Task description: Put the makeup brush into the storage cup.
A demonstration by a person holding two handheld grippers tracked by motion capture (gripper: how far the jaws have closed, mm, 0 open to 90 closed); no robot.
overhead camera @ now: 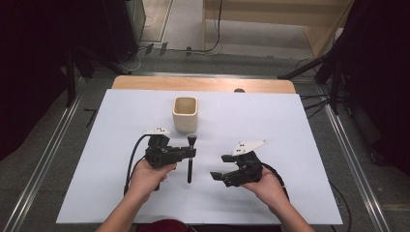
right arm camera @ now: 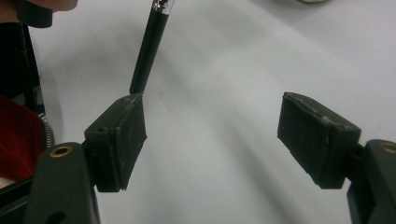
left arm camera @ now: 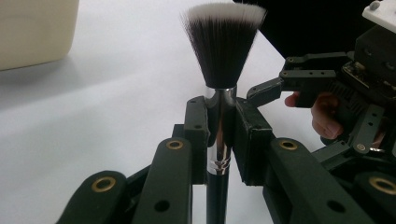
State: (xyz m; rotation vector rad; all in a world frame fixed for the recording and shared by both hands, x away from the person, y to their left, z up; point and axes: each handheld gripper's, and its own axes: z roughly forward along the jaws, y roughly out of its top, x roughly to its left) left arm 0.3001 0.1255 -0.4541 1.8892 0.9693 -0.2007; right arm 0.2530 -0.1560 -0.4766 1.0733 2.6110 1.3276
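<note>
High view: left gripper is holding a makeup brush above the white bench, jaws pinching it across the shiny metal ferrule just below the bristles. Brush is lying roughly level with the bench, handle pointing back toward the person, bristle head pointing at the cream holder that is standing just beyond it, near but apart.

Right gripper is waiting to the right of the brush, jaws spread and holding nothing, pads aimed toward the handle.

Left gripper view: brush is sitting square between the two black pads; the bristles are fanning out dark at the root and pale at the tips, dense and soft-looking. The ferrule is polished chrome with fine rings; the handle below it is slim, round and glossy black. Holder is showing at upper left, smooth matte cream with rounded corners.

Right gripper view: the handle's end is hanging just past the left pad, not between the jaws. The pads are flat, rubbery, scuffed at the edges.

Judgement: the brush is already lifted and gripped; the step in hand is likely carrying it to the holder, or passing it across first. Next move probably calls for tipping the brush upright, handle down, and lining it over the open square mouth before lowering. The smooth handle may slip if regripped loosely.
</note>
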